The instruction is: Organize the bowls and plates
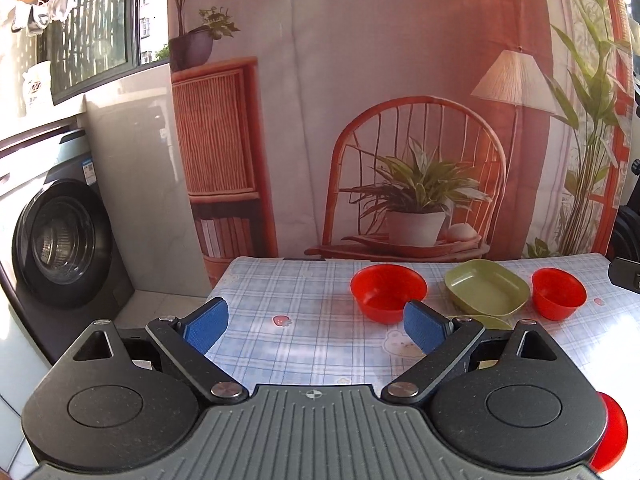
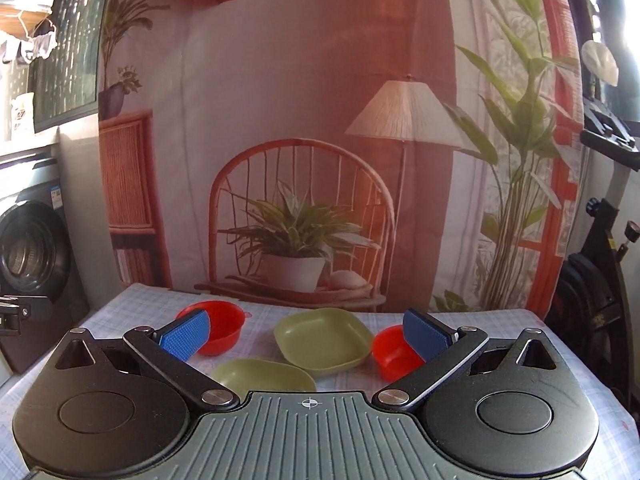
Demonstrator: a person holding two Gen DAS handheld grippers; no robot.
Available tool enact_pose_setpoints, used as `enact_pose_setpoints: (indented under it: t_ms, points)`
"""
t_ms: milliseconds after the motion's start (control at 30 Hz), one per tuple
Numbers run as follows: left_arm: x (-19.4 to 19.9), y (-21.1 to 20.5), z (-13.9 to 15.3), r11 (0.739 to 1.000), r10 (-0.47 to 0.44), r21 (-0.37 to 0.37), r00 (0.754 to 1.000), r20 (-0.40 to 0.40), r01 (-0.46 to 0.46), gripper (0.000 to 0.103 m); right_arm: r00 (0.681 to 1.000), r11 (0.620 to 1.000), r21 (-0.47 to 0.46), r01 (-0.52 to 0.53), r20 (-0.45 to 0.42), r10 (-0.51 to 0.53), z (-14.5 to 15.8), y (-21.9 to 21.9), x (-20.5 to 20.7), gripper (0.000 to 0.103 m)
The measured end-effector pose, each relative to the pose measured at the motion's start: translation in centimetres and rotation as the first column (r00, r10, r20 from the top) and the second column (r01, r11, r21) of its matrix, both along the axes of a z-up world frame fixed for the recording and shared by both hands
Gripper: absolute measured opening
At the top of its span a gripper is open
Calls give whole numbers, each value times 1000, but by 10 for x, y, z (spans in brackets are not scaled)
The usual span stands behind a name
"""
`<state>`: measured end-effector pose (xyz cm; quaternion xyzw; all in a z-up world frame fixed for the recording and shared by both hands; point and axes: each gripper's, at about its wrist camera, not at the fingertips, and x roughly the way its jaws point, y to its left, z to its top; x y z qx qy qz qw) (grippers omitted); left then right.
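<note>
red bowls [image 1: 388,293], green plates [image 2: 324,338], blue-checked tablecloth [image 1: 280,300]

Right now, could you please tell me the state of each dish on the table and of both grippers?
Left gripper: open, holding nothing.
Right gripper: open, holding nothing.
Left red bowl: upright, empty, standing alone.
Right red bowl: upright, empty, beside the far green plate.
Far green plate: upright, empty, not stacked.
Near green plate: upright, empty, apart from the other plate.

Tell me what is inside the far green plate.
Nothing shows inside the far green plate: its floor looks bare in both views. The near wall hides a thin strip of the floor.
</note>
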<state>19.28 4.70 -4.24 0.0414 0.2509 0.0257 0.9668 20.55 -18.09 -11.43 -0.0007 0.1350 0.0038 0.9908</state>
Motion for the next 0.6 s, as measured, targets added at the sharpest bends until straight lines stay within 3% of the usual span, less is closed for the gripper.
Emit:
enact_pose_setpoints:
  t_ms: [200,367,500,600]
  points:
    - [15,7,-36,1000,-26,-5,992,-126,25,83,990,994,38,-100,-95,103,-23,12,25,101]
    - [14,14,-65,999,-45,-37,975,-219,37,82,970,984,72,-163,-173,173,-42,20,40,86]
    - [8,16,-92,993,-89,-107,943,-320,57,81,950,977,72,-200,-232,211,-59,28,45,79]
    - [3,15,-111,987,-120,-144,920,-374,70,78,924,970,93,-226,-293,244,-75,32,51,68]
